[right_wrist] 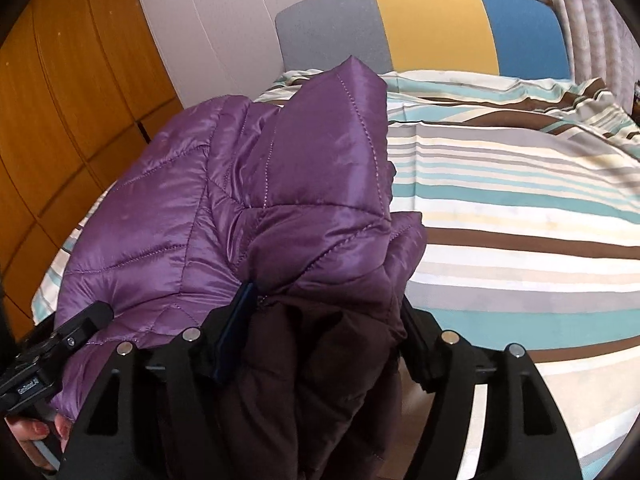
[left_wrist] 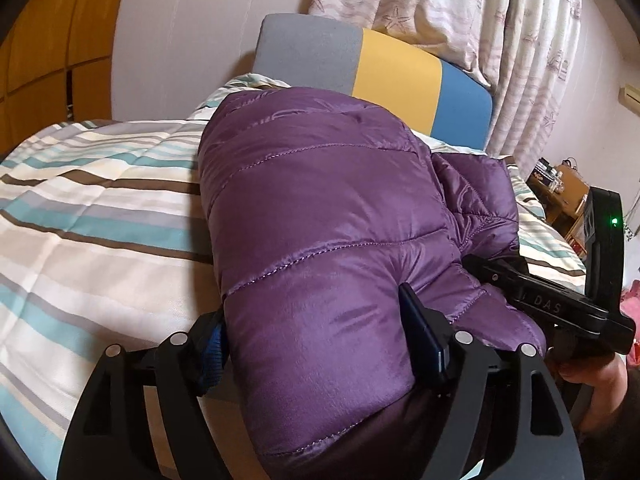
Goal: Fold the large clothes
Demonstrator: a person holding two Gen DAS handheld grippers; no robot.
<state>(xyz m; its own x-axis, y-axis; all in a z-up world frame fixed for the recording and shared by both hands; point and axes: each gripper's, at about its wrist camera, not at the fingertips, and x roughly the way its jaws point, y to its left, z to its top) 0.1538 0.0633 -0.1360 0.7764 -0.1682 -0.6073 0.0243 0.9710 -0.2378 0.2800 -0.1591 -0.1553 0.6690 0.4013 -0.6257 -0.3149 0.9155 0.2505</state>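
A shiny purple quilted down jacket (left_wrist: 320, 208) lies bundled and folded on the striped bed (left_wrist: 92, 208). My left gripper (left_wrist: 316, 340) is closed around the thick near edge of the bundle, one finger on each side. My right gripper (right_wrist: 320, 328) is closed on the jacket's (right_wrist: 224, 216) other near edge, where the dark lining (right_wrist: 304, 384) bunches between the fingers. The right gripper's body shows at the right in the left wrist view (left_wrist: 560, 304); the left gripper's body shows at the lower left in the right wrist view (right_wrist: 48, 356).
The bed has a grey, yellow and blue headboard (left_wrist: 384, 72) against a pale wall. A wooden wardrobe (right_wrist: 64, 128) stands to the left. Patterned curtains (left_wrist: 500, 32) hang at the back right, with a small wooden stand (left_wrist: 560, 192) beside the bed.
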